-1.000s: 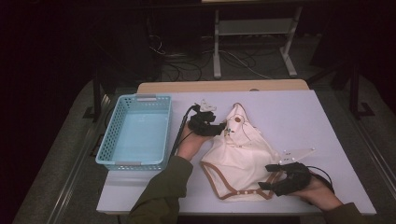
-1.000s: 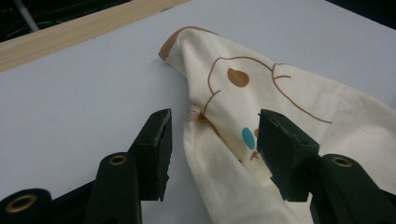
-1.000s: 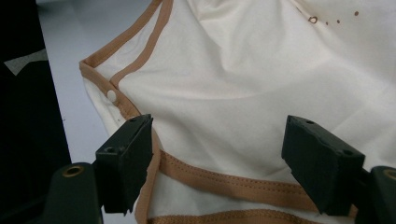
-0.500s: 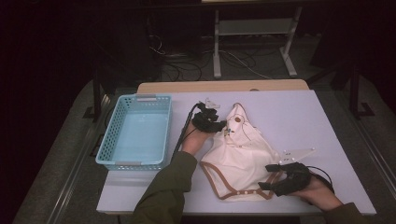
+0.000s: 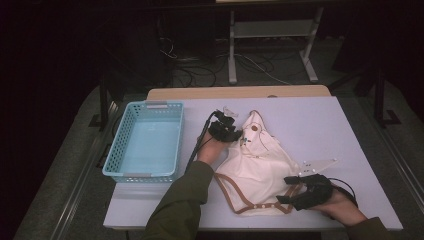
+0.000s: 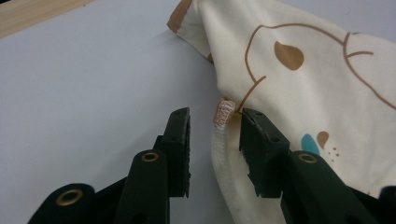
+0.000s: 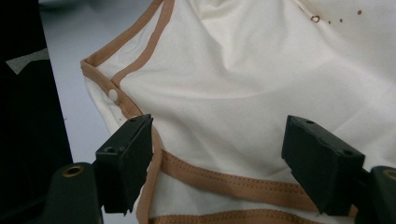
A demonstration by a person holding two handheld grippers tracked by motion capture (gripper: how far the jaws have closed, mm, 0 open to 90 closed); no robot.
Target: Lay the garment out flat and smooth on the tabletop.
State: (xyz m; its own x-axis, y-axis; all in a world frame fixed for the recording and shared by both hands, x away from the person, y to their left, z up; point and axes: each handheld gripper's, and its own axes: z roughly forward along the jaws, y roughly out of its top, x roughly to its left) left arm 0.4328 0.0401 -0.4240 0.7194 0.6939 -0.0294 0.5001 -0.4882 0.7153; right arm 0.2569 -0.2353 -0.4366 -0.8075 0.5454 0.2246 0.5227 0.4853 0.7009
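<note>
A cream baby garment (image 5: 257,167) with brown trim and a printed animal face lies spread on the white table (image 5: 310,125). My left gripper (image 5: 239,136) is low at the garment's upper left edge. In the left gripper view its jaws have just been closing, and a stitched corner of the garment (image 6: 224,113) stands between them. The left gripper (image 6: 214,135) still shows a gap beside the left pad. My right gripper (image 5: 289,190) rests at the garment's lower right hem. The right gripper (image 7: 219,144) holds its jaws wide apart over the brown-trimmed hem (image 7: 219,179) near a snap (image 7: 112,94).
A light blue plastic basket (image 5: 145,106) stands at the table's left side, with nothing in it. A wooden strip (image 5: 240,92) runs along the far edge. Beyond it are a dark floor, cables and a white stand. Bare tabletop lies to the right of the garment.
My left hand has shifted a little right and down onto the garment's edge, and its jaws have narrowed around the cloth corner. The right hand has stayed put.
</note>
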